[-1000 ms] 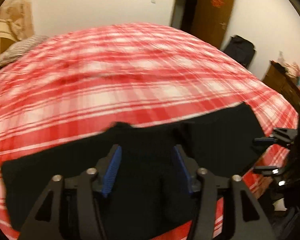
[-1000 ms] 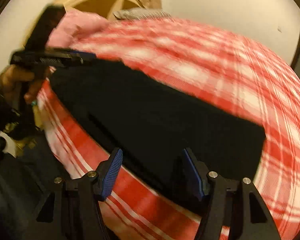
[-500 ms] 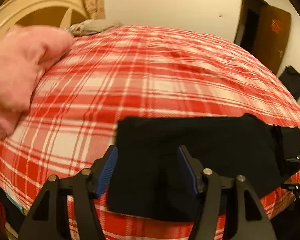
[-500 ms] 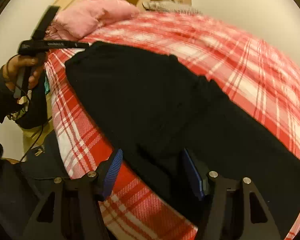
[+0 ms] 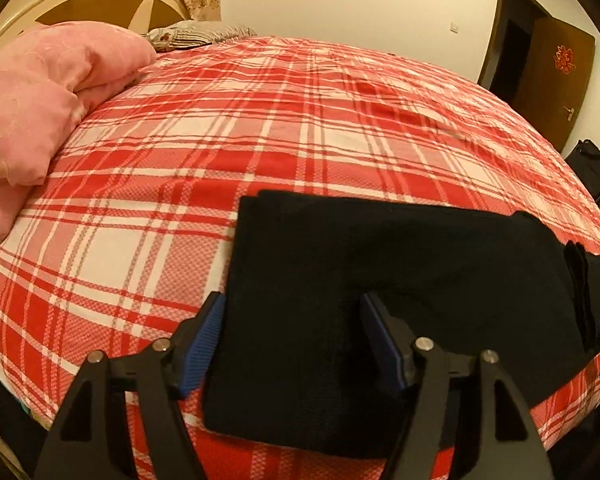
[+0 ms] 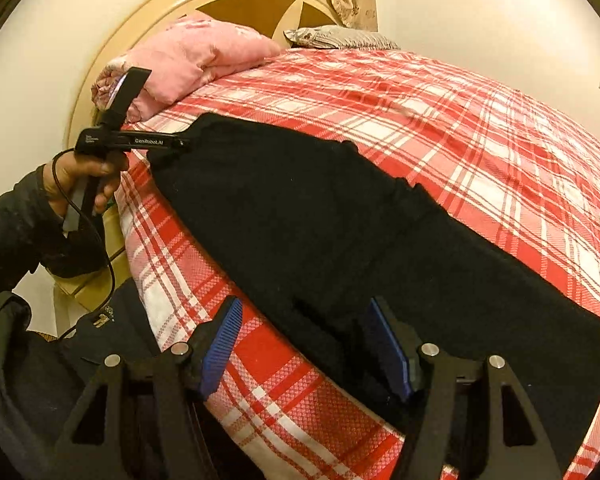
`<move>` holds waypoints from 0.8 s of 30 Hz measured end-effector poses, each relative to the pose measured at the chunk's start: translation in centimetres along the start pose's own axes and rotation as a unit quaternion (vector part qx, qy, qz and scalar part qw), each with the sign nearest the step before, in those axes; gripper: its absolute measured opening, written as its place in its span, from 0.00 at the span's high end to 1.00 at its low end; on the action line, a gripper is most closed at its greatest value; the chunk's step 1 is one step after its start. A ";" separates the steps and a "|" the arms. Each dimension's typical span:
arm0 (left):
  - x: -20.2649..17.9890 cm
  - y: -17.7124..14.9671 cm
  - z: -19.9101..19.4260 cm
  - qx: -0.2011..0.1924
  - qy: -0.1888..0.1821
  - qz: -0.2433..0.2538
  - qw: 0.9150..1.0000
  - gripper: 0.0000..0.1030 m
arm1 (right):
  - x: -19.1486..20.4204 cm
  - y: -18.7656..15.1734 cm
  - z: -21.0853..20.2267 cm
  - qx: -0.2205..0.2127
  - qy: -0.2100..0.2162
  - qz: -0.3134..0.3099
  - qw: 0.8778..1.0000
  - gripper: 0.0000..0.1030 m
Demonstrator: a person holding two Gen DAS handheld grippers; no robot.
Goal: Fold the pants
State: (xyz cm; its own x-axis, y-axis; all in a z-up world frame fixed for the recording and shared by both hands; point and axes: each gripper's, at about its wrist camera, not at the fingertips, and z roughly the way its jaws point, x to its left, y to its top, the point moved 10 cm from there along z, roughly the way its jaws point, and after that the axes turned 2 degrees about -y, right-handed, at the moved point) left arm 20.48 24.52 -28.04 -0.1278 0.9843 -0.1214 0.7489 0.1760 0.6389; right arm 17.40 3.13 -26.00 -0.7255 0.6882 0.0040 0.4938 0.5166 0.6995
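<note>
Here, the folded black fabric pants (image 5: 380,280) lie along the near edge of the red-and-white plaid bedspread (image 5: 260,140), with the left gripper (image 5: 292,332), its jaws just widened, and the right gripper (image 6: 304,344) both released above them.

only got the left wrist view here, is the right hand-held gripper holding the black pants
Observer: No. The right hand-held gripper is open over the black folded pants and grips nothing.
Operator: where over them
Observer: At their edge nearest the bedside. One blue pad is over the red plaid bedsheet, the other over the cloth.
Operator: anything beside the bed
Observer: A dark garment shows below the mattress edge.
</note>
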 end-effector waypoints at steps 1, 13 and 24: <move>0.0 0.0 0.0 -0.001 0.000 0.000 1.000 0.31 | 0.0 0.0 -0.1 -0.002 -0.002 0.000 1.000 0.36; 0.1 -0.2 -0.2 0.004 -0.003 -0.002 1.000 0.45 | 0.0 0.4 -0.9 -0.018 -0.003 0.014 1.000 0.36; 0.0 -0.1 -0.6 0.018 -0.071 -0.033 0.997 0.77 | 0.5 0.0 -1.3 -0.029 0.001 0.019 0.999 0.36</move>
State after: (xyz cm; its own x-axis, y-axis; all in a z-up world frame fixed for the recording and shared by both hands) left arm 20.01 24.50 -27.70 -0.0870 0.9589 -0.2701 0.7654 0.2379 0.5979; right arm 16.40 2.78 -25.08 -0.7075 0.7060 0.0320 0.4925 0.4600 0.7388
